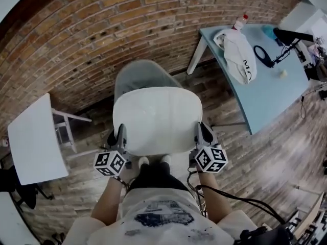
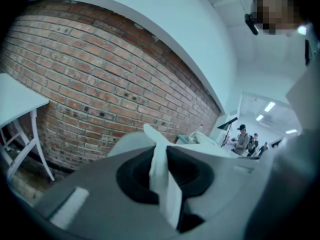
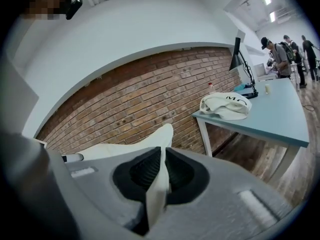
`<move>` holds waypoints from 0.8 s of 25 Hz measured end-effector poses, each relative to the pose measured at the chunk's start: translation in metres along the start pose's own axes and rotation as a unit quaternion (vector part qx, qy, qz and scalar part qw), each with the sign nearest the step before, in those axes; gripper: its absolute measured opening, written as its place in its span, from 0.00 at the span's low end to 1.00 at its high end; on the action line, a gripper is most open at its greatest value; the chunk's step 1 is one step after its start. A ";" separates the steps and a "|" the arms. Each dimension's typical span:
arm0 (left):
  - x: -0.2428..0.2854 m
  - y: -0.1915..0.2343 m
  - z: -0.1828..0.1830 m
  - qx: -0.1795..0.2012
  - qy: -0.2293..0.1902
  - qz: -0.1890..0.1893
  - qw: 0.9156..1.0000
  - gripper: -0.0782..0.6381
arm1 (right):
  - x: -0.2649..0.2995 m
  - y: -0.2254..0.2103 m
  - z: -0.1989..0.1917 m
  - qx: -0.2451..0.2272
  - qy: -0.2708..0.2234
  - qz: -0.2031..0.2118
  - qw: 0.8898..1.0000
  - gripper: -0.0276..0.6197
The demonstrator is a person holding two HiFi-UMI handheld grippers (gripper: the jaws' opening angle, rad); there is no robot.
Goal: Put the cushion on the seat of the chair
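Observation:
A white square cushion [image 1: 156,119] hangs flat in front of me, held by its two near corners. My left gripper [image 1: 120,137] is shut on the cushion's left edge, and a fold of white fabric [image 2: 161,176] runs between its jaws. My right gripper [image 1: 202,135] is shut on the right edge, with a white fold [image 3: 159,184] pinched between its jaws. Beyond the cushion stands a pale grey chair [image 1: 139,74] against the brick wall. Its backrest shows above the cushion's far edge; the seat is hidden under the cushion.
A light blue table [image 1: 265,80] at the right carries a white bag [image 1: 239,55], a bottle and a black lamp. A white table [image 1: 34,139] stands at the left. Cables trail on the wooden floor [image 1: 265,162] at the right. People stand far off in the room [image 3: 280,54].

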State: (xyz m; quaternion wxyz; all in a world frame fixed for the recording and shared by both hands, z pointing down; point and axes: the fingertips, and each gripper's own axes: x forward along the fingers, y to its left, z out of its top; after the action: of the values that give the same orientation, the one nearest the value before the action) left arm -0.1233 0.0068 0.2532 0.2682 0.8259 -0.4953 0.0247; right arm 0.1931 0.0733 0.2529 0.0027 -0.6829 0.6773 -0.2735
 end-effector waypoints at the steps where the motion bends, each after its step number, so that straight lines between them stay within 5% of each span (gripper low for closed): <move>1: 0.005 0.005 -0.004 -0.002 0.001 0.004 1.000 0.16 | 0.008 -0.002 -0.003 -0.002 0.004 0.002 1.000 0.08; 20: 0.067 0.098 -0.124 -0.055 0.020 0.096 0.994 0.16 | 0.146 -0.044 -0.106 -0.036 0.083 0.045 0.995 0.08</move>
State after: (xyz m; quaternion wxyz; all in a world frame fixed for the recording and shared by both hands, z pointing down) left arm -0.1426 -0.0253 0.4210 0.3195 0.7577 -0.5677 0.0398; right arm 0.1836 -0.0199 0.4134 -0.0659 -0.6266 0.7143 -0.3048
